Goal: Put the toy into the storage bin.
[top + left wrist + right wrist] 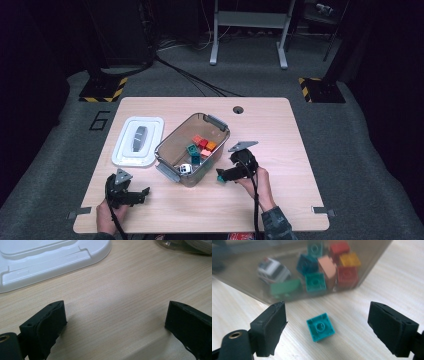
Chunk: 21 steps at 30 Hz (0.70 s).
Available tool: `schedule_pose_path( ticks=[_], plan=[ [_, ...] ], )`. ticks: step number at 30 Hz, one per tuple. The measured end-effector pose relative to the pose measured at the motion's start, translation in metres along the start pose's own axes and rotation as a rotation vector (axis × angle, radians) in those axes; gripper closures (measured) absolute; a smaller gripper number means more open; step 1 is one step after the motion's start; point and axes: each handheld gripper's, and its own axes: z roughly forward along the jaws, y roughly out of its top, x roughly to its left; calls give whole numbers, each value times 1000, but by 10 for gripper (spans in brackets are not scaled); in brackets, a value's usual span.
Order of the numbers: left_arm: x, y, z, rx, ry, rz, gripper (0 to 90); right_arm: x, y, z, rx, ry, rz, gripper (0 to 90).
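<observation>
A small teal brick [320, 326] lies stud-up on the wooden table, just outside the clear bin [242, 287]. My right gripper [327, 312] is open, its jaws standing wide on either side of the brick without touching it. From above, that teal brick [220, 179] sits at the tip of the right gripper [221, 175], to the right of the bin [172, 136]. Inside the bin are several coloured bricks [202, 145] and a white toy car [273, 270]. Near the front left edge, my left gripper [145, 195] is open over bare wood, nothing between its jaws [116, 312].
A white lid [137, 141] lies flat to the left of the bin, and its corner [50, 257] is just beyond the left gripper. A round cable hole [238, 109] is at the table's far edge. The right half of the table [285, 150] is bare wood.
</observation>
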Motion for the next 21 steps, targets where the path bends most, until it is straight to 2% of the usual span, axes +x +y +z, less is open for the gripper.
schedule_pose_path(
  ticks=[2,6,14,16,21],
  plan=[
    [0,0,0,0,1,0,33,1,-6,9,23,-26,8,153],
    [0,0,0,3,1,-2,33,1,-16,23,58,-39,37,155],
    [0,0,0,-1,0,0,33,-3,-19,34,27,-73,86,164],
    [0,0,0,0,1,-2,33,-3,-19,36,38,-73,96,168],
    [0,0,0,2,1,-1,33,-2,-16,43,26,-78,104,182]
  ],
)
